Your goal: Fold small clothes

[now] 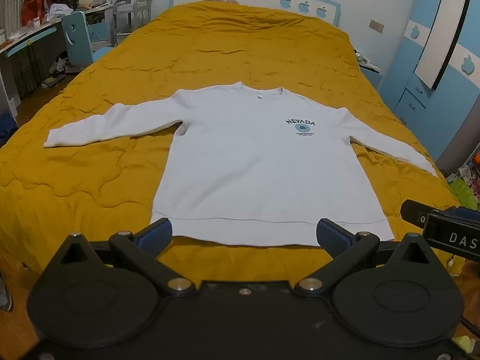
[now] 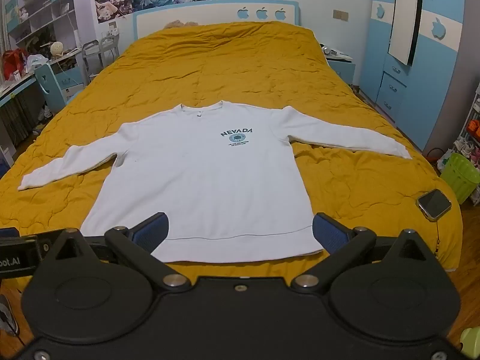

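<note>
The left gripper (image 1: 244, 234) is hovering at the near edge of the bed (image 1: 90, 165), its blue pads (image 1: 157, 234) standing wide apart with nothing between them, and the right gripper (image 2: 240, 229) is hanging beside it with its fingers spread just as wide and equally empty. Just beyond both, the sweatshirt (image 1: 249, 165) is lying flat and face up on the yellow quilt (image 2: 345, 180), hem nearest the grippers and collar pointing far (the chest print reads NEVADA). Its sleeves are stretching out to the left and right, each angling slightly toward the near side. To the right, near the bed's near right corner, a smartwatch (image 2: 434, 204) is resting on the quilt, well apart from the sweatshirt. A green basket (image 2: 460, 177) is standing on the floor off the right side. Farther back, the quilt is running wrinkled up to the headboard (image 2: 216, 15), which is showing three blue apple shapes, and a desk (image 1: 33, 36) is sitting at far left.
</note>
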